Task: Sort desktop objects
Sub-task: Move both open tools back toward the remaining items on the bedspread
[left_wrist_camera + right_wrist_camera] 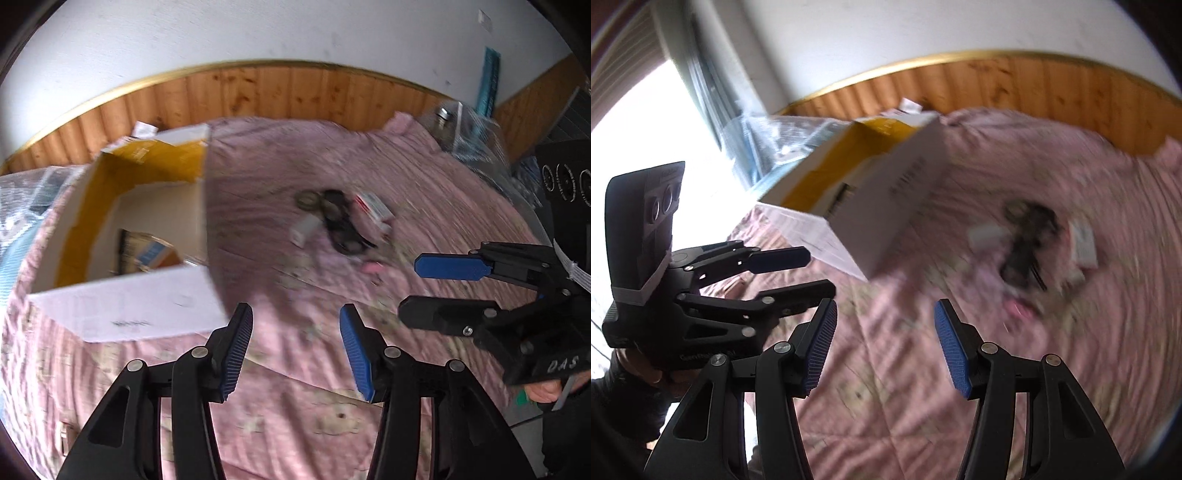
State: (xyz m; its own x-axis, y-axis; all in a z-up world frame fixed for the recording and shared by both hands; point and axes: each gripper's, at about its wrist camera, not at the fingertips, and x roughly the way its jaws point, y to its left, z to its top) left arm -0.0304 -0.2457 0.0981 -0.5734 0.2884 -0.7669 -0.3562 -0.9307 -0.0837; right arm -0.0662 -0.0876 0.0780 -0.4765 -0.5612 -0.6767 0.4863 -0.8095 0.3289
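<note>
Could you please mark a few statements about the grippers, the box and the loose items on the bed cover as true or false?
1. Both grippers are open and hold nothing. True: the left gripper and the right gripper each show a bare gap between their pads.
2. The cardboard box is closed. False: its top is open, with something already lying inside.
3. The loose items lie on a pink cover. True.
4. The black object lies inside the box. False: it lies on the cover, to the right of the box, among the other small items.
5. The small red and white box lies beside the black object. True.
</note>
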